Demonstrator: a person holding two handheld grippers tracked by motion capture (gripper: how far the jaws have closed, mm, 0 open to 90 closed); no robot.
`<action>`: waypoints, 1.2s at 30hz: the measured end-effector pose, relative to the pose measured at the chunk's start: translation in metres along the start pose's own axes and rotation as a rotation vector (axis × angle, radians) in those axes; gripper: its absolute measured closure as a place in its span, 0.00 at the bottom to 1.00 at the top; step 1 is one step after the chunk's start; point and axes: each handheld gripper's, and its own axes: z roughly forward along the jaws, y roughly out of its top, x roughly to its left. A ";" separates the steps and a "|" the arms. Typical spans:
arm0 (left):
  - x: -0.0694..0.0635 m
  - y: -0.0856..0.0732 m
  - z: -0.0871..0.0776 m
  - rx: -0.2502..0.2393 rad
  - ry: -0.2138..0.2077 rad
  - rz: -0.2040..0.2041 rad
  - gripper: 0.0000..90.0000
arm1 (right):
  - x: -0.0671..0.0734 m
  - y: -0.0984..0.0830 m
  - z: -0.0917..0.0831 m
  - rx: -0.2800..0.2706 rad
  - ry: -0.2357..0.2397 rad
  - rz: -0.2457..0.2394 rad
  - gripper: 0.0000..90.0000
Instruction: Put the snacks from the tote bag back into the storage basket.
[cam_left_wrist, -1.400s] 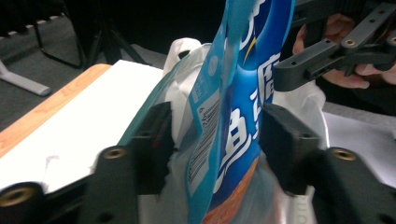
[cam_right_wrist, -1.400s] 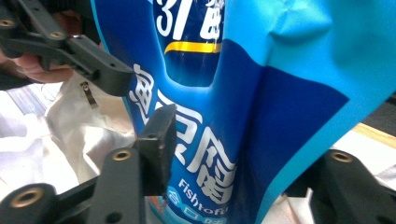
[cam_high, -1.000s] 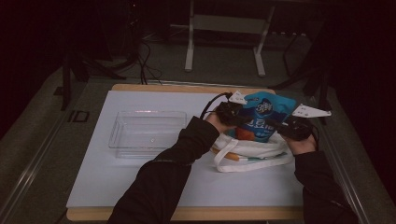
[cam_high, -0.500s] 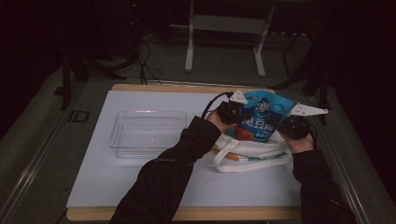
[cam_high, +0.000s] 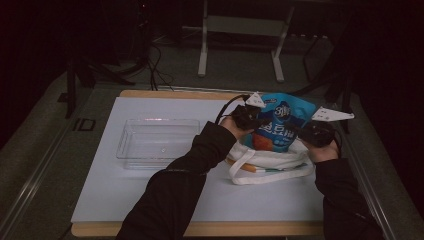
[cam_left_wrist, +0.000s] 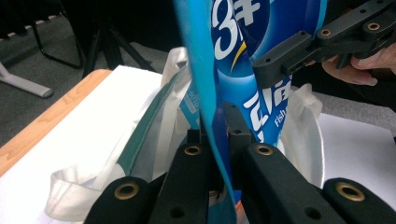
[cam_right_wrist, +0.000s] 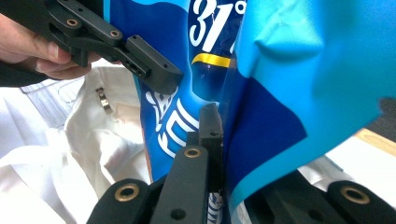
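Over the white tote bag (cam_high: 270, 165), both grippers, left gripper (cam_high: 248, 118) and right gripper (cam_high: 309, 131), were clamped on the blue snack bag (cam_high: 280, 127)'s side edges; looked light, crinkly, slippery.

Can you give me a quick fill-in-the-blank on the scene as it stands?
1. Both grippers are shut on the blue ____ bag.
2. The left gripper and right gripper hold it above a white ____ bag.
3. The clear tray holds ____.
4. From the high view, the tray lies to the ____ of the white bag.

Missing words: snack; tote; nothing; left
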 end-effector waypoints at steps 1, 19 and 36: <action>-0.001 0.004 -0.003 -0.003 0.002 0.006 1.00 | 0.000 0.002 -0.001 -0.001 -0.001 -0.004 0.99; -0.011 0.041 -0.029 -0.032 0.013 0.062 1.00 | 0.008 0.039 -0.030 -0.042 -0.014 -0.057 0.99; -0.015 0.072 -0.070 -0.050 0.027 0.099 1.00 | 0.021 0.083 -0.045 -0.072 -0.002 -0.111 0.99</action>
